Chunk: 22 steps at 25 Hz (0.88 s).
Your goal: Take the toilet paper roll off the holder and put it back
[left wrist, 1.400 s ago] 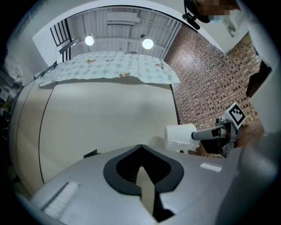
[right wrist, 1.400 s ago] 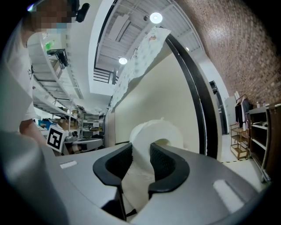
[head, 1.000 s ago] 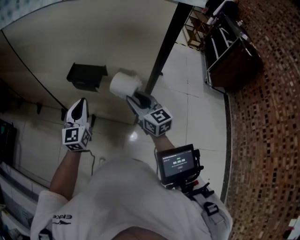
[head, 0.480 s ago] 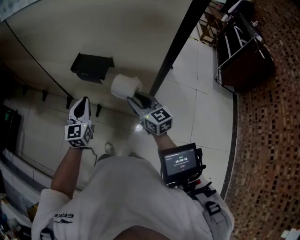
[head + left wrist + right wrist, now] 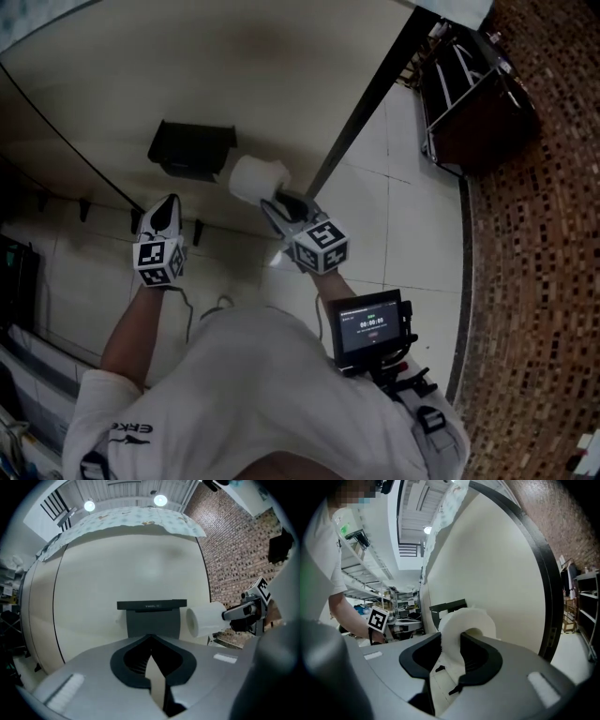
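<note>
While the right tongs (image 5: 451,644) pinch one side of the toilet paper roll (image 5: 253,178), holding it in the air just beside the right end of the black holder (image 5: 192,150) on the cream panel (image 5: 281,66), the left tongs (image 5: 150,644) face the holder, pressed together and empty.

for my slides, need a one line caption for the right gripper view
Right gripper clamps the toilet paper roll by its wall, black holder behind it.

Blk holder (image 5: 192,150) on cream wall (image 5: 262,84); white-tile flr (image 5: 403,225) below.
</note>
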Tool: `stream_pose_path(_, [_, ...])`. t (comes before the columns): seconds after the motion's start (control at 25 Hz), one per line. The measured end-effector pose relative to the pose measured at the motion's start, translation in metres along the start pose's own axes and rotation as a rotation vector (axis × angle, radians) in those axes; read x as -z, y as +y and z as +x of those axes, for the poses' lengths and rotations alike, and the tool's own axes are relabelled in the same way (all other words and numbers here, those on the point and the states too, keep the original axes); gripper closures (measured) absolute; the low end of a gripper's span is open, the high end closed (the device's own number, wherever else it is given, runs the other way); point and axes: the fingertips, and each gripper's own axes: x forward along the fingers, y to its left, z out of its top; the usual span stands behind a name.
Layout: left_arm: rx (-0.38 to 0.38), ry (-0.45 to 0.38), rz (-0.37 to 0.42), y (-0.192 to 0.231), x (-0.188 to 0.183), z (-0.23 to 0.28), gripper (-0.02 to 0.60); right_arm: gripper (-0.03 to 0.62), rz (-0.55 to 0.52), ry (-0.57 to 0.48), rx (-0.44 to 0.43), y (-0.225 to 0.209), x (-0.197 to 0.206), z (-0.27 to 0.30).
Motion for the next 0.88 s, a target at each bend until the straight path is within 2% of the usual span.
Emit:
stream_pose_path(0.2, [0.087,0.029,0.012,0.014,0.013,0.022,0.566,0.456,0.002,0.018,0.037,0.000,0.006,0.008])
stream_pose_path(0.36, [0.173,0.066,0.011,0.020,0.026,0.038,0.430,0.456,0.007,0.024,0.057,-0.003,0.009,0.012])
stream_pose_path(0.48, [0.216,0.110,0.054,0.024,0.039,0.051,0.368,0.456,0.008,0.031,0.071,-0.003,0.012,0.015])
stream_pose_path(0.72, [0.297,0.156,0.126,0.026,0.043,0.072,0.312,0.456,0.002,0.045,0.094,-0.003,0.014,0.017])
stream_pose_path(0.88, [0.368,0.172,0.153,0.020,0.043,0.083,0.307,0.456,0.004,0.044,0.115,-0.006,0.016,0.017])
